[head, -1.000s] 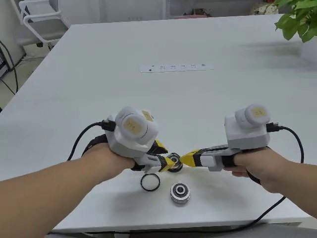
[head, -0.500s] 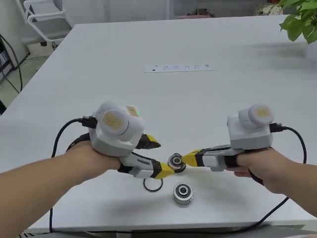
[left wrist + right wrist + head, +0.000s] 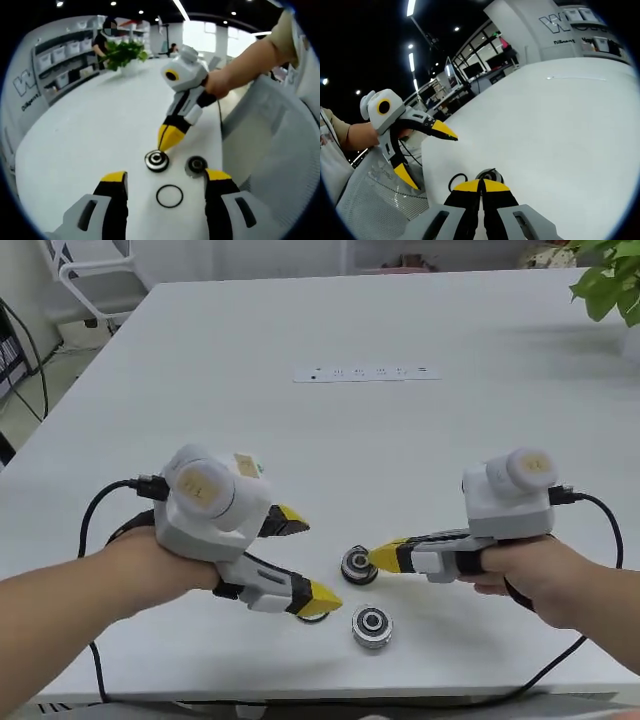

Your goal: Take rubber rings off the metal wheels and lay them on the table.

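Note:
A metal wheel point(image 3: 358, 565) with a dark rubber ring around it stands near the table's front edge. The shut tips of my right gripper point(image 3: 385, 557) rest against its rim. That wheel point(image 3: 157, 161) lies beyond my left gripper point(image 3: 166, 176), whose jaws stand wide open with nothing between them. A loose black rubber ring point(image 3: 169, 195) lies flat on the table between those jaws. In the head view my left gripper point(image 3: 305, 555) covers most of that ring point(image 3: 312, 617). A second wheel point(image 3: 371, 626) sits closer to the edge. From the right gripper point(image 3: 481, 186), the first wheel point(image 3: 490, 175) peeks out behind its tips.
A white power strip point(image 3: 366, 372) lies across the middle of the table point(image 3: 420, 440). A green plant point(image 3: 608, 285) stands at the far right corner. A white chair point(image 3: 90, 280) is beyond the far left corner. Cables trail from both grippers over the front edge.
My left gripper has drawn back from the wheel to the left and its jaws have spread open. My right gripper has stayed at the wheel. The loose ring has not moved.

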